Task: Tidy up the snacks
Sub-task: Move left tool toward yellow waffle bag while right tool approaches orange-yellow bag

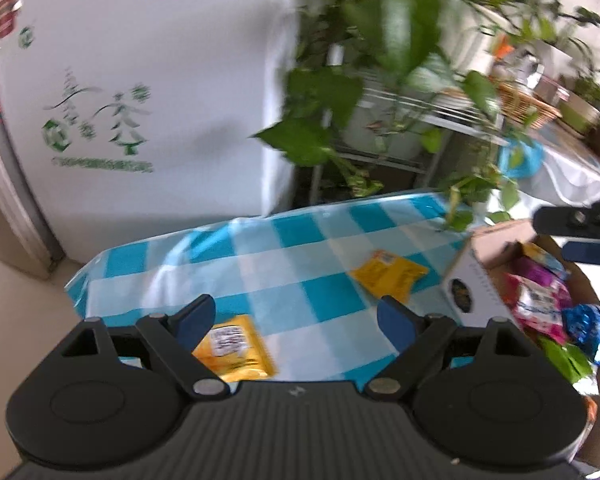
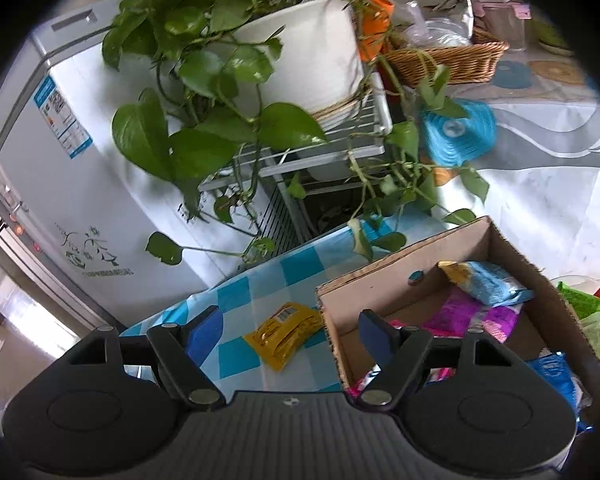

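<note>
Two yellow snack packets lie on the blue-checked tablecloth. One yellow packet sits just beside the left finger of my left gripper, which is open and holds nothing. The other yellow packet lies next to an open cardboard box. Inside the box are a pale blue packet, a magenta packet and other wrapped snacks. My right gripper is open and empty, hovering over the box's near left corner, with the second yellow packet on the table beyond its fingers.
A white fridge stands behind the table's far edge. A trailing pothos in a white pot on a wire rack hangs leaves over the table's back corner. A wicker basket and a blue bag sit further back.
</note>
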`<act>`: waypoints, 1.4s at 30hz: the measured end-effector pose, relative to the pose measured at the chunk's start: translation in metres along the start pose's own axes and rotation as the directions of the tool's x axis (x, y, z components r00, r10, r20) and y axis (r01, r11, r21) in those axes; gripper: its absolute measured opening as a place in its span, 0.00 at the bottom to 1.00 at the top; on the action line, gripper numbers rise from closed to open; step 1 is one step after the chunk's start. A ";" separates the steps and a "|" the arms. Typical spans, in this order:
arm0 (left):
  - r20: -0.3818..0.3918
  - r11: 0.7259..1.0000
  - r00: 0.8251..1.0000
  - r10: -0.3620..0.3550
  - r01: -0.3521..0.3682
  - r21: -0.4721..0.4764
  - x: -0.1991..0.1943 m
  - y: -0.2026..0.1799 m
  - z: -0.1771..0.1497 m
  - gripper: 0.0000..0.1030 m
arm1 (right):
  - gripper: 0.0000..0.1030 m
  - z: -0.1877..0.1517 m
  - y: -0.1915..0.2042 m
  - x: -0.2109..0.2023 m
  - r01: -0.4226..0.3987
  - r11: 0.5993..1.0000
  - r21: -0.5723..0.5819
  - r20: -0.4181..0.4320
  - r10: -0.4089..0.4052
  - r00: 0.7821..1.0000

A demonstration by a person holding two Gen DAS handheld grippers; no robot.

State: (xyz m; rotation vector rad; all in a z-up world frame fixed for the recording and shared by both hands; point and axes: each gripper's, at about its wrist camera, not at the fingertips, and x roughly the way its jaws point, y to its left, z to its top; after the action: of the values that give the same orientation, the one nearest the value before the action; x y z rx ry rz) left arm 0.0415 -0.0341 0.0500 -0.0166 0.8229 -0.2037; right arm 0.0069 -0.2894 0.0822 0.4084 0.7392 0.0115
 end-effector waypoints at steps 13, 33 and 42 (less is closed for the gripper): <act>-0.064 0.989 0.997 0.040 -0.049 -0.138 0.031 0.057 0.001 0.85 | 0.78 -0.012 0.030 0.043 -0.105 0.994 0.035 -0.127 0.109 0.986; -0.147 0.988 0.987 0.067 -0.086 -0.125 0.077 0.071 0.001 0.85 | 0.78 -0.023 0.069 0.122 0.014 0.999 -0.040 -0.224 -0.023 0.974; -0.179 0.991 0.982 0.054 -0.075 -0.111 0.095 0.065 -0.005 0.85 | 0.78 -0.023 0.074 0.158 0.085 0.992 -0.098 -0.230 -0.106 0.967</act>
State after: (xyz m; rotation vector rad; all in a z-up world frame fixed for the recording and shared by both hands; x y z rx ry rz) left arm 0.1123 0.0123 -0.0285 -0.0830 1.0096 -0.0958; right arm 0.1187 -0.1887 -0.0090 0.2900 0.9879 0.0015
